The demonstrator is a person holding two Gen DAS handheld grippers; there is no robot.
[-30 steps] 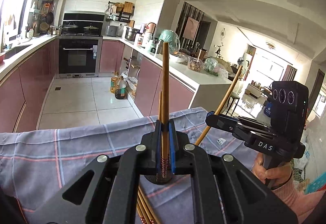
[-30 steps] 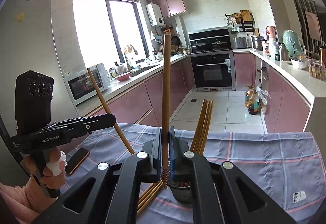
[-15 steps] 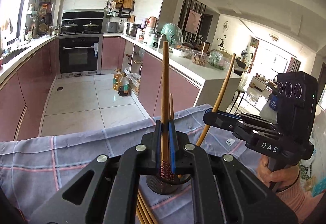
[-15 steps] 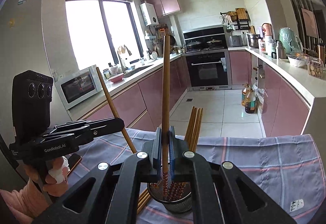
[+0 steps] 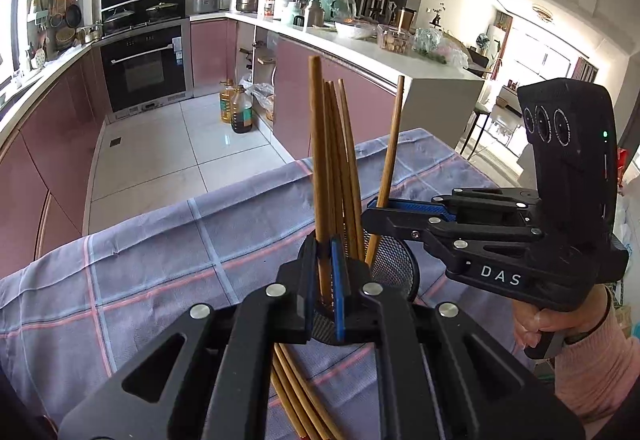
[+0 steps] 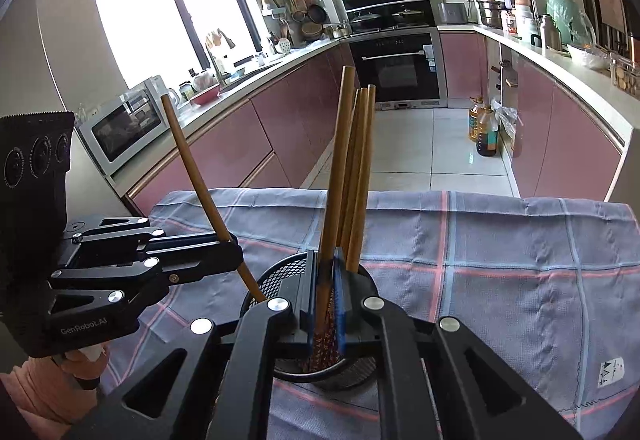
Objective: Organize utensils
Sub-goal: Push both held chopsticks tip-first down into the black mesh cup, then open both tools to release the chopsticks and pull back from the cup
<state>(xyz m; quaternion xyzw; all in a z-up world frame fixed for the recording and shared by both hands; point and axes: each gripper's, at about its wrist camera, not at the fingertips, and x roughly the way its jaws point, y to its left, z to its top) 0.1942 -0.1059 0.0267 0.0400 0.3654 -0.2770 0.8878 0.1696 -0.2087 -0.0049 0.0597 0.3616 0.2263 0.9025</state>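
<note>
Over mesh holder point(image 6: 260, 286) — claws point(image 6: 325, 304) clamping chopsticks point(image 6: 338, 160)

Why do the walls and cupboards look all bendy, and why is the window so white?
Both wrist views use a fisheye lens, so straight edges curve, like the counter in the right wrist view and the cloth's far edge in the left. The window in the right wrist view glares white from daylight.

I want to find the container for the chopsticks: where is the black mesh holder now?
The black mesh holder stands on the checked cloth, centre-low in the right wrist view, just beyond the right gripper, with chopsticks upright inside it.
</note>
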